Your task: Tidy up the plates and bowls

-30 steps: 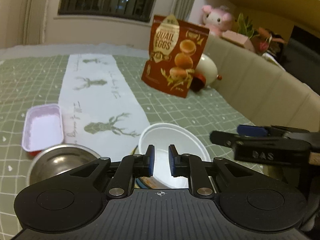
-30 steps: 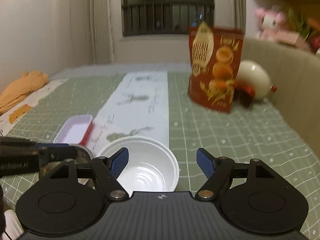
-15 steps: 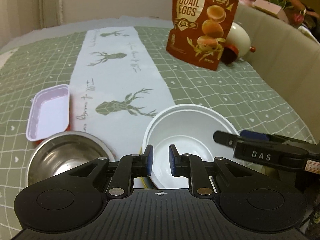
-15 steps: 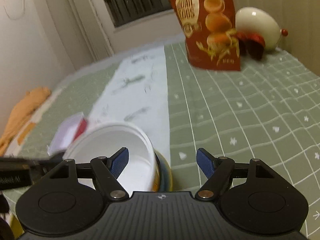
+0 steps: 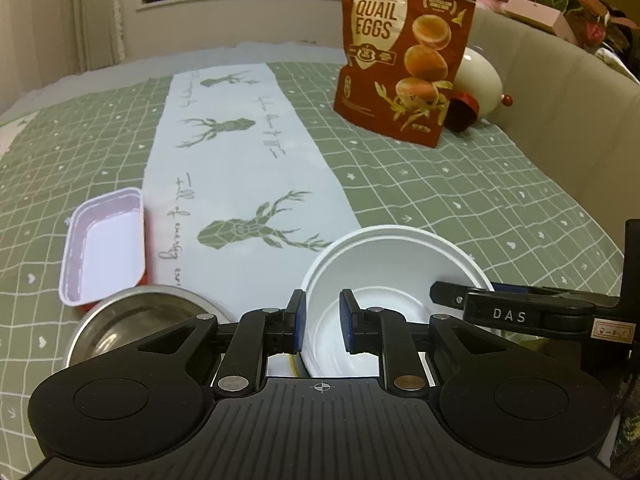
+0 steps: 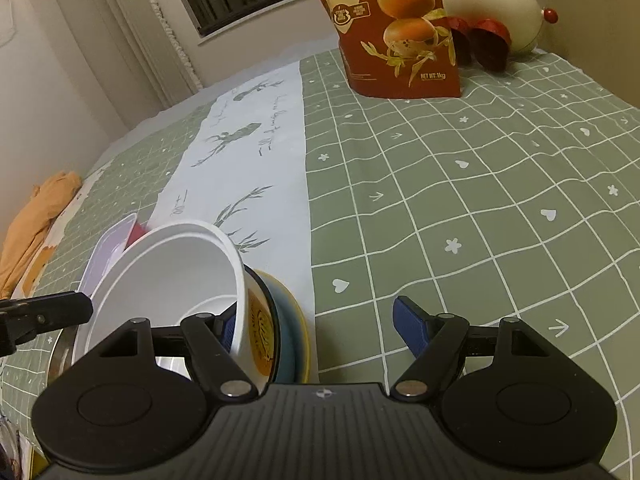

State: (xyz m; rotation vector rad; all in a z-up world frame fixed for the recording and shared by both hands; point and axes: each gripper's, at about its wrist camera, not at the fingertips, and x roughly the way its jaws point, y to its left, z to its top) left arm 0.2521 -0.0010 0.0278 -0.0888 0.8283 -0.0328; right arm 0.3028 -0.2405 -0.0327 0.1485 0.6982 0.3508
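A white bowl (image 5: 394, 268) sits tilted in a stack of blue and yellow dishes (image 6: 294, 330). My left gripper (image 5: 322, 322) is shut on the white bowl's near rim. In the right wrist view the white bowl (image 6: 168, 276) leans to the right over the stack. My right gripper (image 6: 320, 326) is open, its left finger (image 6: 228, 330) behind the bowl's wall and its right finger over the cloth. It also shows from the side in the left wrist view (image 5: 516, 312). A steel bowl (image 5: 132, 326) stands left of the stack.
A pink-and-white rectangular container (image 5: 104, 246) lies behind the steel bowl. A quail eggs bag (image 5: 404, 56) stands at the back with a white egg-shaped ornament (image 6: 492, 4) beside it. A white deer-print runner (image 5: 236, 176) crosses the green checked tablecloth (image 6: 480, 200). An orange cloth (image 6: 36, 216) lies far left.
The white bowl has tipped up on the stack with my left gripper on its rim. My right gripper has come down and closer, its left finger now beside the bowl's wall.
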